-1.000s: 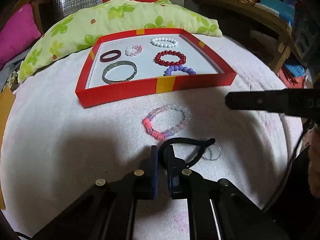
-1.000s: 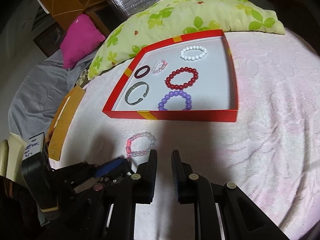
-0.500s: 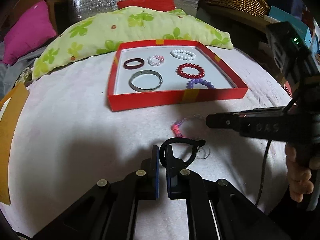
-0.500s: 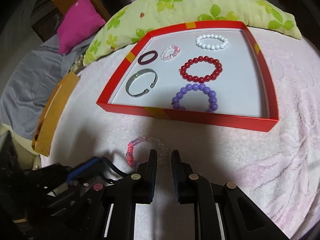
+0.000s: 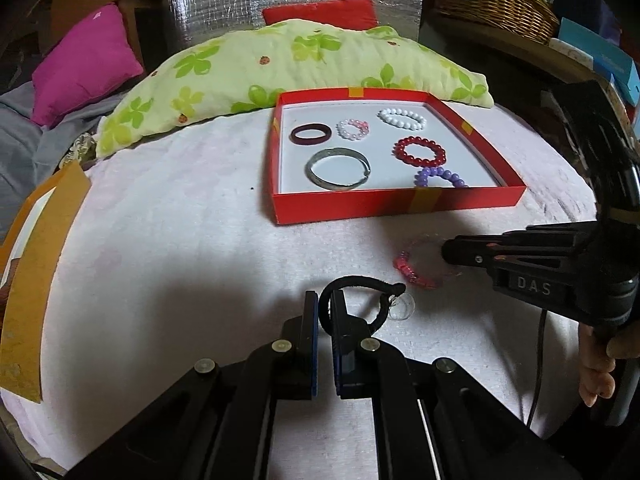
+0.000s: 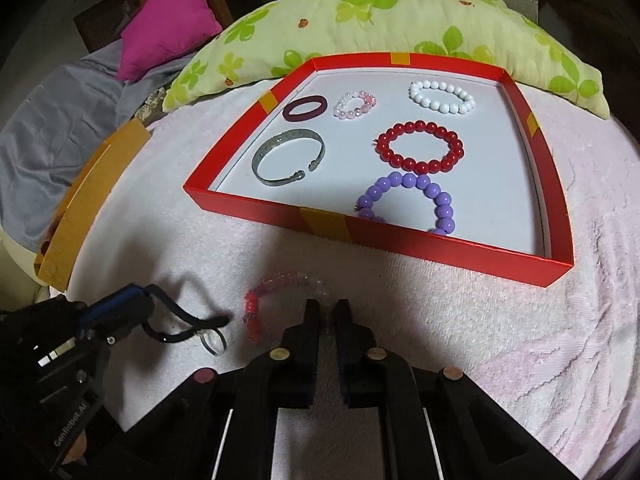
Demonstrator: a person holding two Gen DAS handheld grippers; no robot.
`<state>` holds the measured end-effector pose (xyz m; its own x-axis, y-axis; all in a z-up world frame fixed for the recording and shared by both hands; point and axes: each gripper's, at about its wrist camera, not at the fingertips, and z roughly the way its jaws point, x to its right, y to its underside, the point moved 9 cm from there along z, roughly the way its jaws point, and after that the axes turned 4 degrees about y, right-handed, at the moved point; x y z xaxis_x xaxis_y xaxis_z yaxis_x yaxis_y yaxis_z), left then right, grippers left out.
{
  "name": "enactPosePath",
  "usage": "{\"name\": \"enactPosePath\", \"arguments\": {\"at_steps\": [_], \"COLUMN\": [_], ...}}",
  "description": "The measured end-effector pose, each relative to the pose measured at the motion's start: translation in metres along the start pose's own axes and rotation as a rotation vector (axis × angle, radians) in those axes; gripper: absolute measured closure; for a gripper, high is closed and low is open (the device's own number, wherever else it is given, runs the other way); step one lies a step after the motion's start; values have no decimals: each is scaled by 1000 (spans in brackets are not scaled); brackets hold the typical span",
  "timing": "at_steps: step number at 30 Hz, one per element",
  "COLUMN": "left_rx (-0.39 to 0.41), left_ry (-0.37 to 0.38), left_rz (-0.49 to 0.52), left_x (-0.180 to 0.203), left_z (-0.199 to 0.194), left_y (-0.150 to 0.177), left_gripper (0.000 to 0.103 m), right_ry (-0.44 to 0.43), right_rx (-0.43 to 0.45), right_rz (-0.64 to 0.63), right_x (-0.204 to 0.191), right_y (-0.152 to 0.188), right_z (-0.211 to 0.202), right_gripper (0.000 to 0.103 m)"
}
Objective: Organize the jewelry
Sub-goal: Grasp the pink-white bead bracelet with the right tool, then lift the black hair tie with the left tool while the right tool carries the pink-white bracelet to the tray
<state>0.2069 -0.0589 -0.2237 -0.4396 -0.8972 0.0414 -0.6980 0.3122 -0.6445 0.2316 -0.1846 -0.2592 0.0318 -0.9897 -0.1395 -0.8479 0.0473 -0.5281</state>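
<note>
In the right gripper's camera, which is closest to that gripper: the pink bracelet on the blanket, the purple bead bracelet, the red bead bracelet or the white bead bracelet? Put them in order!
From the right gripper:
1. Pink bracelet, right at its tips on the blanket.
2. Purple bead bracelet, by the red box's near wall.
3. Red bead bracelet, mid-box.
4. White bead bracelet, far end.

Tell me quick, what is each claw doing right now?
Left gripper: shut on the black cord bracelet.
Right gripper: jaws just closed on the pink bead bracelet.
</note>
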Motion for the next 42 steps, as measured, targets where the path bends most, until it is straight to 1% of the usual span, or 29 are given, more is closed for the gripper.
{"name": "enactPosePath", "arguments": {"at_steps": [2,7,10,13,17,23,28,35,42], "left_rx": [6,20,23,26,25,51,70,114,138], "left_ry": [-3,-9,-10,-14,-10,7,-9,-21,-14], "left_rz": [-1,-5,-9,-9,-15,-10,-8,-20,-32], "left_x": [-1,-3,-4,-4,-4,-1,2,3,-9], "left_z": [-2,-5,-6,-5,-5,-13,-20,-31,-42], "left_y": [-1,-4,-5,-6,-7,-13,-25,-44,-54], "left_gripper": [97,97,97,97,97,97,97,97,97], "right_ry": [4,-23,-48,-95,-122,-114,-149,-191,-257], "right_rx": [7,42,63,81,99,96,133,157,194], "right_rz": [-5,20,35,52,79,108,101,148,185], "right_x": [0,5,7,8,13,21,19,34,41], "right_y": [1,0,-2,-2,-1,-2,-5,-5,-12], "right_z": [-3,-20,-30,-43,-53,-52,-69,-86,-105], "right_gripper": [94,94,94,94,94,94,94,94,94]}}
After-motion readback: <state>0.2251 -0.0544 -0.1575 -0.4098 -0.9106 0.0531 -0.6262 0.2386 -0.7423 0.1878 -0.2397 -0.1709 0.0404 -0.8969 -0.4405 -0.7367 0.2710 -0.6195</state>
